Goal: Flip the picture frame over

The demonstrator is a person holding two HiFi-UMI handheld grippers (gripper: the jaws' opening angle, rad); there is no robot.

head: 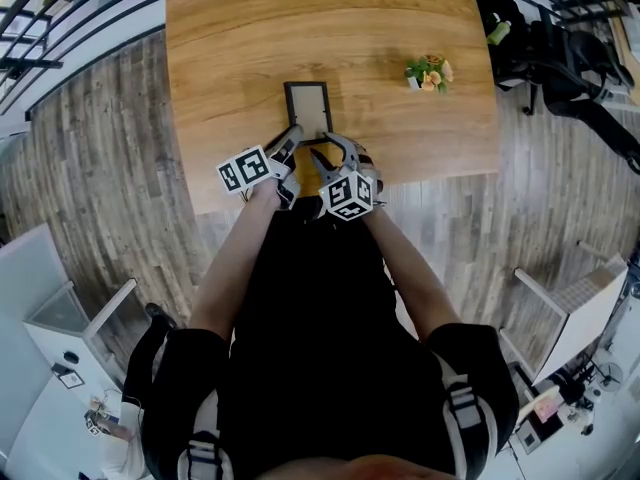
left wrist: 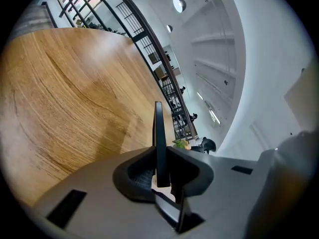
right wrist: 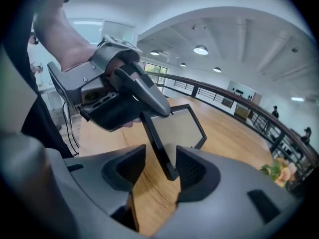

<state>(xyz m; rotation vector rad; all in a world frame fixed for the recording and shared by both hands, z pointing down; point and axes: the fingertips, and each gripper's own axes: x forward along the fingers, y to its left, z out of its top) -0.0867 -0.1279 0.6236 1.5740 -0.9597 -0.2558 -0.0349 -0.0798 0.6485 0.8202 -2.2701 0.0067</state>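
You have the picture frame (right wrist: 179,126) tipped up at its near end by the front edge of the wooden table (head: 240,38), because your left gripper (left wrist: 159,154) is clamped on its thin rim as a pivot for the turn-over. Your right gripper (right wrist: 160,156) stands wide apart around the near corner, pressing nothing, probably to take a fresh hold. It's a slim black rectangle round a pale matte panel, front or back unclear, with a small pot of flowers (head: 430,72) well apart

The picture frame (head: 307,108) is black, the table (head: 220,58) tan with darker grain (flowers (head: 430,72) orange and green).
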